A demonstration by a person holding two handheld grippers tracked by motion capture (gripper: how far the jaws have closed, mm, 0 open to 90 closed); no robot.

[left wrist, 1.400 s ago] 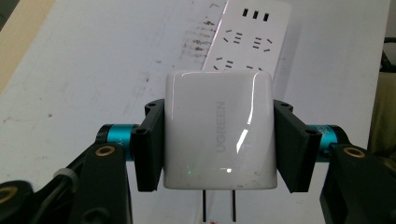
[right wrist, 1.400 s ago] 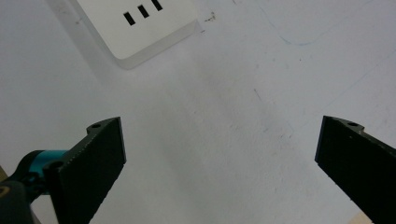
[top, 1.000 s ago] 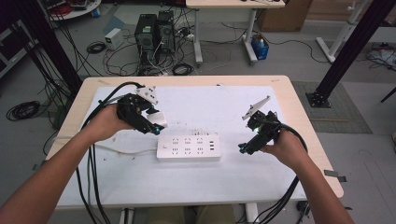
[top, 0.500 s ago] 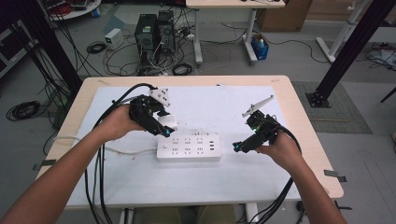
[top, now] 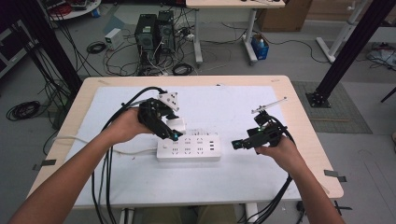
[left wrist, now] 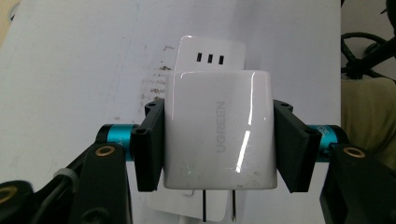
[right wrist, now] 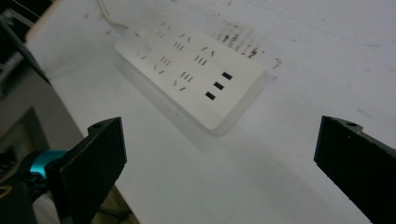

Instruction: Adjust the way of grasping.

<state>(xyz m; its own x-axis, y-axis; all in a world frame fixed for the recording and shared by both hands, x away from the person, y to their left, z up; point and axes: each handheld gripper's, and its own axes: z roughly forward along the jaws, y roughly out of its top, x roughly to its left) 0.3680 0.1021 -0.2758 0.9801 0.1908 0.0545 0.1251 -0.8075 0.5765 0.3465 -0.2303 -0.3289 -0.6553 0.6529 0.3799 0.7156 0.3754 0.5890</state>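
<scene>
Holding a white UGREEN wall charger clamped between its jaws, prongs pointing down, the left gripper has advanced from the far-left part of the counter to a position just above the left end of the white power strip. The charger's two flat prongs hang over the strip's socket rows, not yet inserted as far as can be judged. The right gripper has closed in toward the strip's USB end with jaws spread wide and empty, likely to brace it. Insertion appears imminent; prong-to-slot alignment is the remaining requirement.
</scene>
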